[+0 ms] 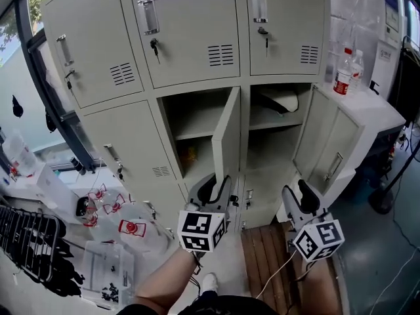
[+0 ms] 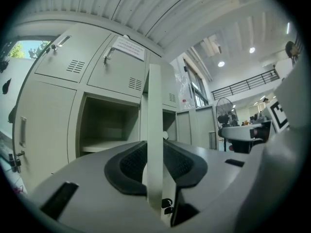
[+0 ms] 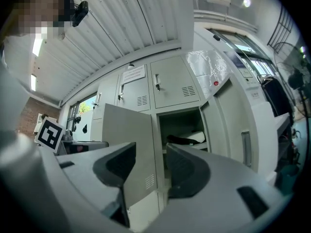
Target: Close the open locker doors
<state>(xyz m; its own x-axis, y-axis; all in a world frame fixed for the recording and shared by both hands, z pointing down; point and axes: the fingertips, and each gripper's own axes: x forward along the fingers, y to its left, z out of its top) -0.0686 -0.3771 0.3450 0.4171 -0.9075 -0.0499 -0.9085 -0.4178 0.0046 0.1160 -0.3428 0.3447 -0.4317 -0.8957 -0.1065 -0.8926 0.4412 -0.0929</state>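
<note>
The beige lockers have two open doors in the middle row. The middle door (image 1: 226,136) stands out edge-on toward me, and my left gripper (image 1: 220,186) is shut on its lower free edge. In the left gripper view that door edge (image 2: 154,130) runs upright between the black pads of the left gripper (image 2: 155,166), which press on it. The right door (image 1: 328,143) is swung wide to the right. My right gripper (image 1: 298,192) hangs open below and in front of it, touching nothing. In its own view the right gripper (image 3: 148,169) faces both the middle door (image 3: 129,135) and the right door (image 3: 238,125).
The right compartment holds a white and dark bundle (image 1: 279,100) on its shelf. Two bottles (image 1: 342,71) stand on a white cabinet at right. Plastic bags with red print (image 1: 125,225) lie at lower left. A wooden slat board (image 1: 262,254) covers the floor at my feet.
</note>
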